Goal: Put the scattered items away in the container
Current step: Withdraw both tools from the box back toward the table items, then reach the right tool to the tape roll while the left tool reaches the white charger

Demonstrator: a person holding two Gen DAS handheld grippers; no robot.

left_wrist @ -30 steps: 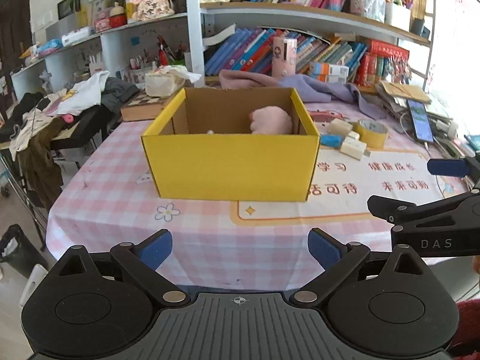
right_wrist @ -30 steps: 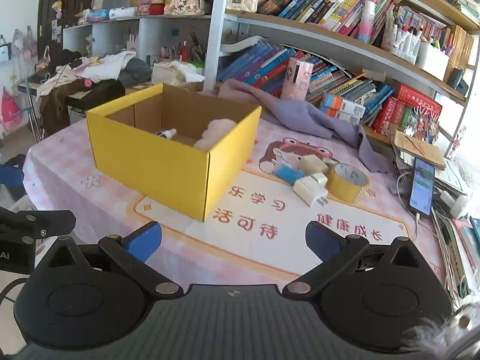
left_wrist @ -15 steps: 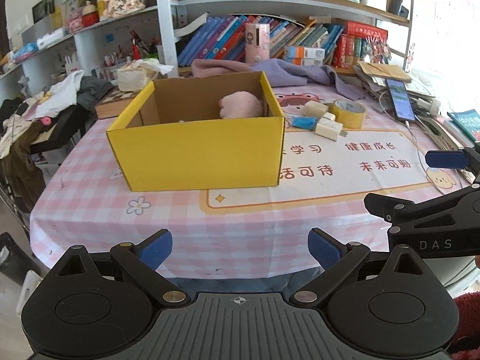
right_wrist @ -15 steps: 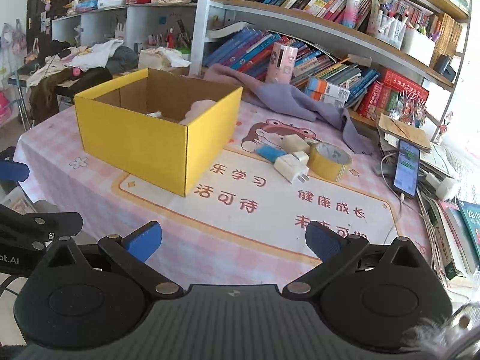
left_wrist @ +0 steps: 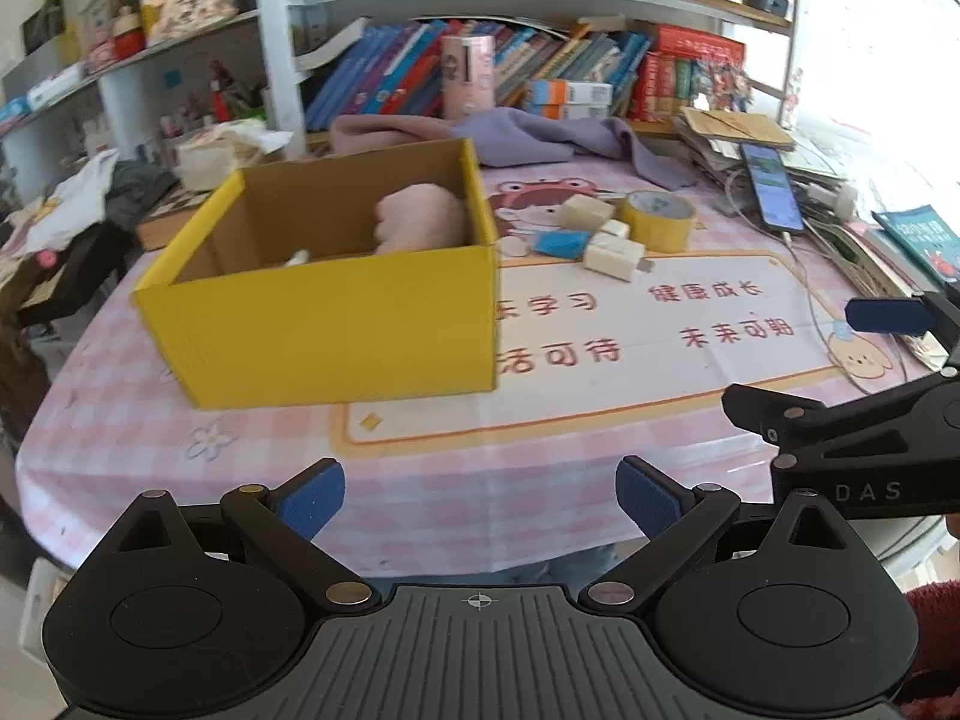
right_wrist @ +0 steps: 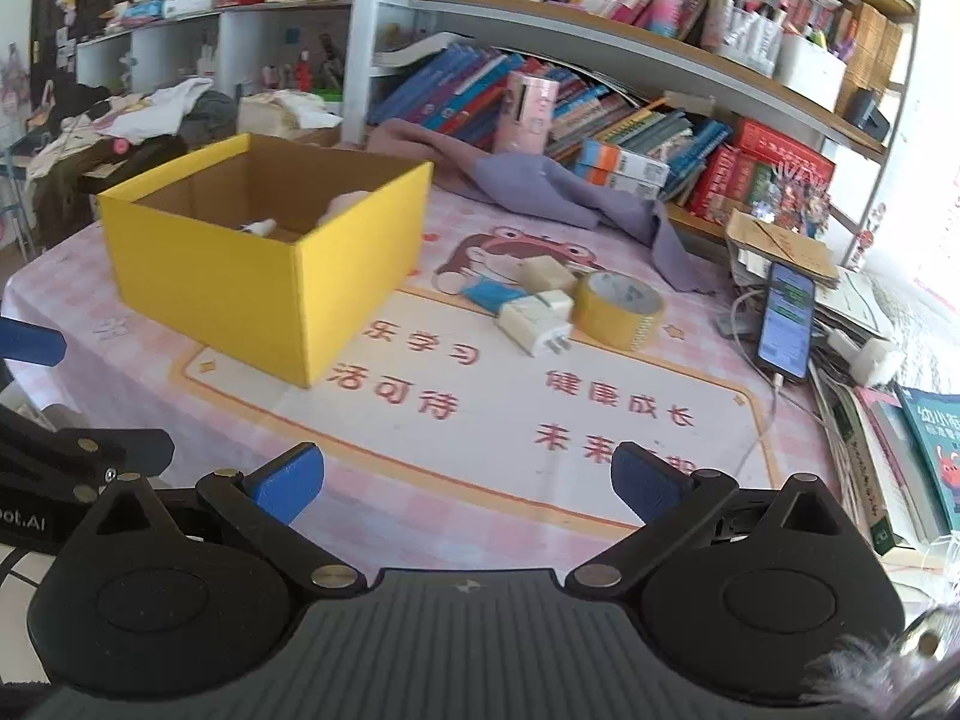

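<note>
A yellow cardboard box stands on the pink checked table, holding a pink plush and a small white item. To its right lie a yellow tape roll, a white charger plug, a cream block and a blue flat piece. My left gripper hangs open and empty off the table's near edge. My right gripper is open and empty too, over the near edge, well short of the items.
A purple cloth lies behind the items, below a bookshelf. A phone on a cable and stacked books crowd the right edge. Clothes pile up at the left.
Both grippers have drawn back and swung right; the box has slid left in both views and the scattered items now sit nearer centre. Both stay open and empty.
</note>
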